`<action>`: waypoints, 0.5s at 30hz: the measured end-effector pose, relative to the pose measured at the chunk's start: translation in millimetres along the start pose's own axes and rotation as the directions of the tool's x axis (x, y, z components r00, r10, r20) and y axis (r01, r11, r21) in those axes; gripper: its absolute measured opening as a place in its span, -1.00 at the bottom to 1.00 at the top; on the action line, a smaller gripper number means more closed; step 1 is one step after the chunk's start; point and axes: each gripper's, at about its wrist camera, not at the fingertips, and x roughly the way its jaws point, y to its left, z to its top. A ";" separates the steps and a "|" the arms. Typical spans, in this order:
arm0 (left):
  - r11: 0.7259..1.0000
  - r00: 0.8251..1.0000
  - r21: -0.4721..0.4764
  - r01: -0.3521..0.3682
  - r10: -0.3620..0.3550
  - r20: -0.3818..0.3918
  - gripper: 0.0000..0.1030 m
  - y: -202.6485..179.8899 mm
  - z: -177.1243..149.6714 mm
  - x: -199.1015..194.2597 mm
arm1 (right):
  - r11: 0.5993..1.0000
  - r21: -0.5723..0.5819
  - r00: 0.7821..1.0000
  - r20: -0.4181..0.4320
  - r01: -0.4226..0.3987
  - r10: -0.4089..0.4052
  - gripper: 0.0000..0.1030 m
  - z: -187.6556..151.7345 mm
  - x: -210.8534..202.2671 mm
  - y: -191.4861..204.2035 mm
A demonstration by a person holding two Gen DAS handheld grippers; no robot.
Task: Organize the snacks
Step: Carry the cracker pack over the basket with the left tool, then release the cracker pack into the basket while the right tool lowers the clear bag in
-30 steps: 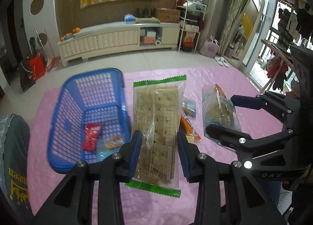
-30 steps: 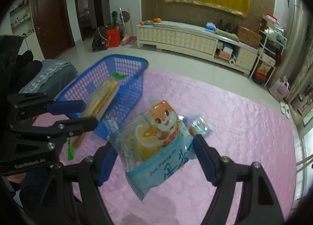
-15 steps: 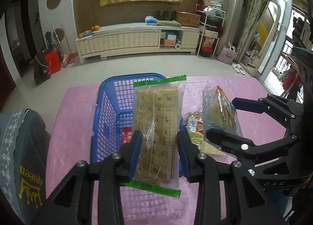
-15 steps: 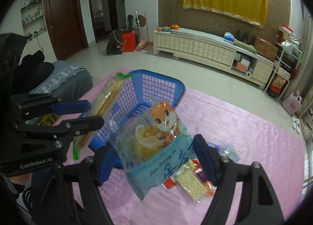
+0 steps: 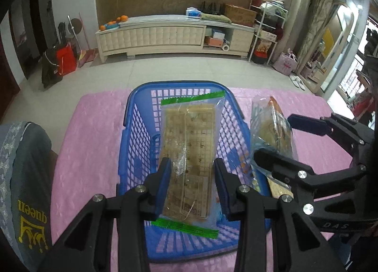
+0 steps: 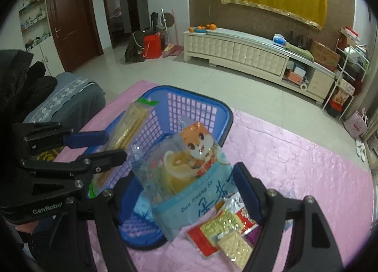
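Both pkts now hang over the blue basket; a sec ago they were over the pink counter to its right.

Left wrist view, L to R: grey cushion w/ yellow "queen" print (image 5: 28, 191) at lower left edge; blue basket (image 5: 132, 130) at frame centre on the pink counter (image 5: 89, 135); left tongs (image 5: 191, 187) narrow, pads clamped on both long edges of the cracker pkt (image 5: 189, 153), green seals top & bottom, held above the basket interior. Right wrist view: right tongs (image 6: 182, 191) fairly wide, gripping the cat-print snack bag (image 6: 189, 172) at lower centre, over the basket's near right rim. Loose small snack pkts (image 6: 224, 231) lie on the counter at lower right, just beside the basket.
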 end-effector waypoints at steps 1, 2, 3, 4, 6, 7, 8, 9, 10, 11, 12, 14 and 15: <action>1.000 1.000 -0.004 0.002 -0.002 -0.011 -0.32 1.5 1.9 6.7 | 1.000 0.004 1.000 -0.005 -0.001 0.001 0.53 2.3 4.3 -0.7; 1.000 1.000 -0.009 0.004 -0.005 -0.024 -0.32 2.5 3.7 13.5 | 1.000 0.009 1.000 -0.007 0.000 0.000 0.53 3.7 7.8 -1.7; 1.000 1.000 -0.010 0.006 -0.006 -0.030 -0.32 2.6 5.1 17.0 | 1.000 0.014 1.000 -0.009 0.006 -0.006 0.53 4.9 11.8 -4.5; 1.000 0.999 -0.009 0.004 -0.005 -0.035 -0.32 1.9 6.5 22.2 | 1.000 0.021 1.000 -0.011 0.016 -0.016 0.53 4.4 14.2 -5.9; 1.000 0.999 -0.005 0.006 -0.007 -0.033 -0.32 -1.4 9.2 28.8 | 0.998 0.046 0.999 -0.011 0.040 -0.040 0.53 4.3 16.9 -11.1; 1.000 0.999 -0.005 0.021 -0.021 -0.031 -0.32 -3.6 10.6 31.6 | 0.996 0.070 0.999 -0.010 0.053 -0.052 0.53 3.6 17.3 -15.1; 0.999 0.999 -0.006 0.035 -0.035 -0.032 -0.32 -6.4 12.3 34.2 | 0.995 0.087 0.998 -0.010 0.057 -0.056 0.53 3.2 17.6 -17.8; 0.999 0.998 -0.010 0.043 -0.043 -0.034 -0.31 -7.3 13.6 36.8 | 0.993 0.098 0.998 -0.008 0.060 -0.059 0.53 2.4 17.4 -21.1; 0.998 0.998 -0.017 0.054 -0.054 -0.038 -0.31 -9.7 16.6 39.9 | 0.993 0.101 0.998 -0.006 0.066 -0.066 0.53 1.6 16.7 -23.9; 0.998 0.997 -0.022 0.060 -0.061 -0.040 -0.30 -11.7 19.1 42.6 | 0.992 0.102 0.997 -0.004 0.078 -0.078 0.53 0.1 15.6 -26.1; 0.998 0.997 -0.024 0.061 -0.062 -0.039 -0.29 -15.0 22.8 45.6 | 0.990 0.108 0.996 -0.001 0.092 -0.093 0.53 -1.9 13.5 -29.7; 0.998 0.997 -0.004 0.063 -0.063 -0.037 -0.05 -20.9 29.6 50.0 | 0.986 0.129 0.994 -0.004 0.105 -0.106 0.53 -3.8 10.5 -36.5; 0.998 0.998 0.022 0.056 -0.055 -0.023 0.24 -25.0 33.2 50.4 | 0.984 0.141 0.994 -0.009 0.106 -0.106 0.53 -3.9 9.7 -40.0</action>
